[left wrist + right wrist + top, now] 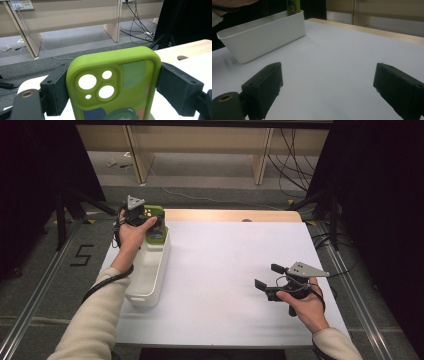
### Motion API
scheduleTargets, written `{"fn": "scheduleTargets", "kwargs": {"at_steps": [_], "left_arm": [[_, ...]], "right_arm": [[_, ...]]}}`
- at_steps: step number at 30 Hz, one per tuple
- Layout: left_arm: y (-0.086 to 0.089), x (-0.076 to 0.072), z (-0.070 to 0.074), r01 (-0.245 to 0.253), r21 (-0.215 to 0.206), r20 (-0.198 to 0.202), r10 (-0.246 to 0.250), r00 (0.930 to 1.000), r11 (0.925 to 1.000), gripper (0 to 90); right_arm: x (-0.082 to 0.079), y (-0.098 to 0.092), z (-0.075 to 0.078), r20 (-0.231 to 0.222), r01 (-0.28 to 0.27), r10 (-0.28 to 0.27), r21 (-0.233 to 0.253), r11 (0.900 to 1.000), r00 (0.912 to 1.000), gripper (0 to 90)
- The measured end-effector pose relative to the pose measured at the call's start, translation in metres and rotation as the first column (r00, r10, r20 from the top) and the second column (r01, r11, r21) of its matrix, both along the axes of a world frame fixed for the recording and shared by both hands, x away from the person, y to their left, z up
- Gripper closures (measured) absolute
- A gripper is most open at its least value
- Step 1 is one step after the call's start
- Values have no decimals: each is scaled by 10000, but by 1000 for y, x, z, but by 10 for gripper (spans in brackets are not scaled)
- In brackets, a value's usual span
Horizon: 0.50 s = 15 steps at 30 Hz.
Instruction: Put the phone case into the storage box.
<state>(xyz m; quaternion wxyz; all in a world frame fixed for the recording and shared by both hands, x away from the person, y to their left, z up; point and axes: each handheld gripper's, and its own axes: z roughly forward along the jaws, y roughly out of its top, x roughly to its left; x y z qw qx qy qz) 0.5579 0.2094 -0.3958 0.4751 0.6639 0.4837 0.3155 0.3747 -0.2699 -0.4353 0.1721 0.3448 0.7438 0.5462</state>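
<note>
Where the white surface [225,270] ends at its far side, a strip of bare wood shows, and beyond it lie a grey floor, pale furniture legs and loose cables. Most of the surface lies bare between the hands. Along its left edge stands a long white bin [150,270]. Over the bin's far end, the left tool [145,217] is clamped on the sides of a green phone case [115,82]. Well apart, the right tool [267,280] hovers near the right edge, jaws spread wide, gripping nothing.
</note>
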Motion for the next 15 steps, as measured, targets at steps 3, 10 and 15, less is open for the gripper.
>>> {"fn": "scheduleTargets", "kwargs": {"at_steps": [3,10,15], "left_arm": [[-1,0,-1,22,19,-21,-22,10000,10000,171],[-1,1,-1,29,6,-23,-29,10000,10000,170],[-2,2,-2,23,32,-57,-23,10000,10000,170]], "right_arm": [[0,0,0,1,6,-6,11,10000,10000,99],[0,0,0,6,-11,11,15,10000,10000,99],[0,0,0,2,-6,6,5,10000,10000,99]]}}
